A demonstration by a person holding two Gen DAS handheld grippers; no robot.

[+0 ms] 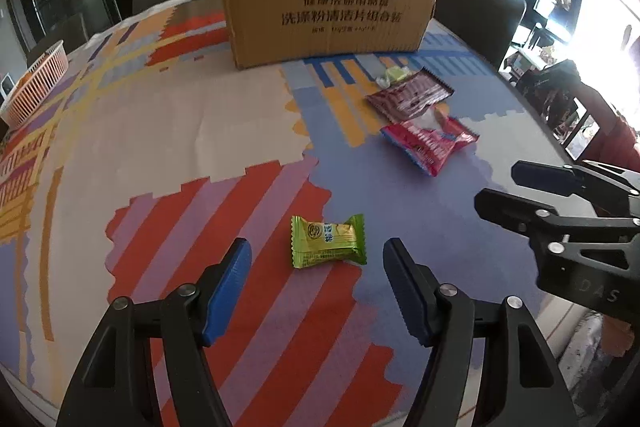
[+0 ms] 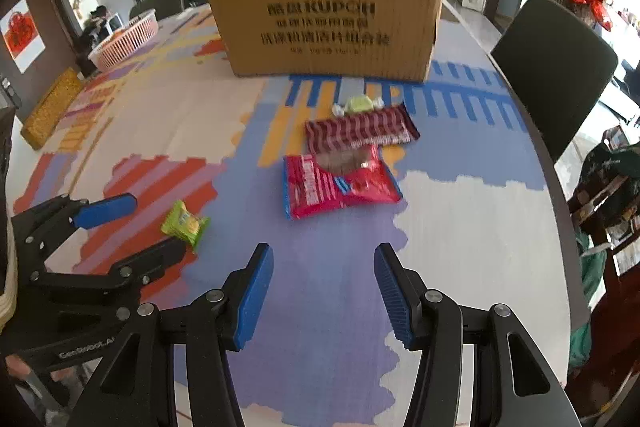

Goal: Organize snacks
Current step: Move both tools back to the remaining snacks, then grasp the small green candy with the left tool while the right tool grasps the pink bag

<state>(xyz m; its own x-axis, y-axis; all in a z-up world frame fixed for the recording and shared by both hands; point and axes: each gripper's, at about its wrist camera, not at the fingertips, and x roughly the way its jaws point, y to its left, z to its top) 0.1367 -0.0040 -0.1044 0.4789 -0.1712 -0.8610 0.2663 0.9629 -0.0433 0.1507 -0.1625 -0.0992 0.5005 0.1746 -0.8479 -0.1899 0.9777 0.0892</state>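
A green wrapped snack (image 1: 328,242) lies flat on the patterned tablecloth, between and just beyond the fingertips of my open left gripper (image 1: 318,259); it also shows in the right wrist view (image 2: 185,223). A red snack bag (image 2: 338,183), a dark red striped packet (image 2: 360,131) and a small pale green candy (image 2: 360,104) lie further back, in front of a tall cardboard box (image 2: 328,11). My right gripper (image 2: 324,269) is open and empty, just short of the red bag. The same snacks show at the right in the left wrist view (image 1: 430,141).
A pink plastic basket (image 2: 126,39) stands at the far left of the table. A dark chair (image 2: 556,67) stands at the table's right edge (image 2: 560,187). The box's inside is hidden from both views.
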